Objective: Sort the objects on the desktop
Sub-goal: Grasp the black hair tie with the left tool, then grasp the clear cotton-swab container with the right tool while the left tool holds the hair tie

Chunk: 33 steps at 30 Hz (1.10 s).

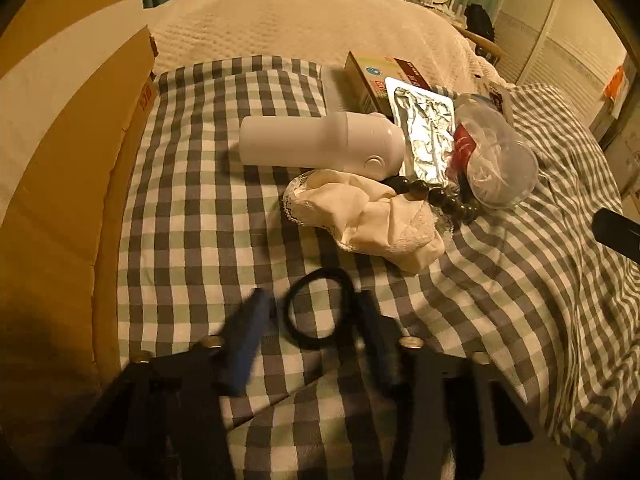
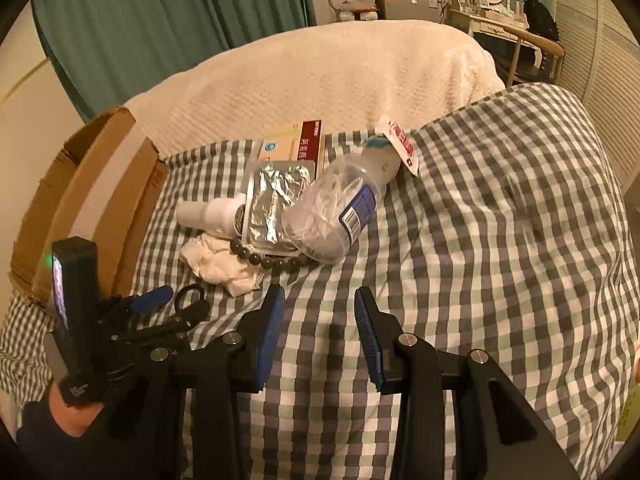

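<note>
A black hair-tie ring (image 1: 316, 308) lies flat on the checked cloth (image 1: 192, 208) between the blurred blue fingers of my left gripper (image 1: 312, 296). The right finger meets the ring's edge and a small gap shows at the left finger. In the right wrist view, the left gripper (image 2: 172, 300) is low on the left, with the ring (image 2: 190, 294) at its tips. My right gripper (image 2: 319, 294) hangs open over bare checked cloth (image 2: 480, 240) with nothing between its pads. Beyond them lie a white bottle (image 1: 320, 144), a cream lace cloth (image 1: 376, 216) and a dark bead bracelet (image 1: 440, 196).
A foil blister pack (image 1: 428, 136), a clear plastic bottle (image 1: 496, 156) and a printed carton (image 1: 376, 76) crowd the back of the pile. An open cardboard box (image 1: 60, 160) stands along the left edge. A cream blanket (image 2: 340, 76) covers the furniture behind.
</note>
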### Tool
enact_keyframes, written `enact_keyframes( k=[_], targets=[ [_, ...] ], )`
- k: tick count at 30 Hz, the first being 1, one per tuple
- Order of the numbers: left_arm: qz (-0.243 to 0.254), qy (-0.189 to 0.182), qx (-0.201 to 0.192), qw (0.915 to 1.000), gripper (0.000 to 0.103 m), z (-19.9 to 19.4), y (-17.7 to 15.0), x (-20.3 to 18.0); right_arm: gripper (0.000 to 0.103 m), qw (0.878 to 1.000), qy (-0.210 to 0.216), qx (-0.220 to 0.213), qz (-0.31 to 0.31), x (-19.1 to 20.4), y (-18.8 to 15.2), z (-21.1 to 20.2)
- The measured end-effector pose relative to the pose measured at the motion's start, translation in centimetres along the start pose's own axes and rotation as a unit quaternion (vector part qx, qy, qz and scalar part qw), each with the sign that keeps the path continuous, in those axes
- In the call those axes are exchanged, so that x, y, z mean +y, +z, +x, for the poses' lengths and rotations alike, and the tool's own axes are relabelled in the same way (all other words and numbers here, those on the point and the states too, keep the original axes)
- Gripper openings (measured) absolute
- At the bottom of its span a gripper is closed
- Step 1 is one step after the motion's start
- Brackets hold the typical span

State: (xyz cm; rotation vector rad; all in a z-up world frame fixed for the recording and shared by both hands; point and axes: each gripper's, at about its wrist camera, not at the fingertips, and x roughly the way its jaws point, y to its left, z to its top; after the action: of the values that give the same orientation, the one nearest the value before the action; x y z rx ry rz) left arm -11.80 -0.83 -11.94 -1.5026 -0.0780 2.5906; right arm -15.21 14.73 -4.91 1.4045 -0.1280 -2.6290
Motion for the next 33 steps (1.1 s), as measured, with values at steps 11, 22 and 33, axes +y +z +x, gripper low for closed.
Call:
enact_keyframes(
  k=[11, 22, 33],
  targets=[
    [-0.010, -0.012, -0.025, 0.9996, 0.012, -1.5, 0.1, 0.8, 0.039, 1.000, -0.006, -0.005, -0.012, 1.2, 0.3, -0.3],
    [-0.022, -0.010, -0.036, 0.9990, 0.012, -1.3, 0.6, 1.1, 0.054, 0.999, -0.022, -0.009, 0.034, 1.1, 3.7, 5.0],
    [-0.028, -0.020, -0.058, 0.9977, 0.012, -1.5, 1.1, 1.1, 0.062, 0.996, -0.034, 0.000, 0.077, -0.1, 4.3, 8.4]
  ],
)
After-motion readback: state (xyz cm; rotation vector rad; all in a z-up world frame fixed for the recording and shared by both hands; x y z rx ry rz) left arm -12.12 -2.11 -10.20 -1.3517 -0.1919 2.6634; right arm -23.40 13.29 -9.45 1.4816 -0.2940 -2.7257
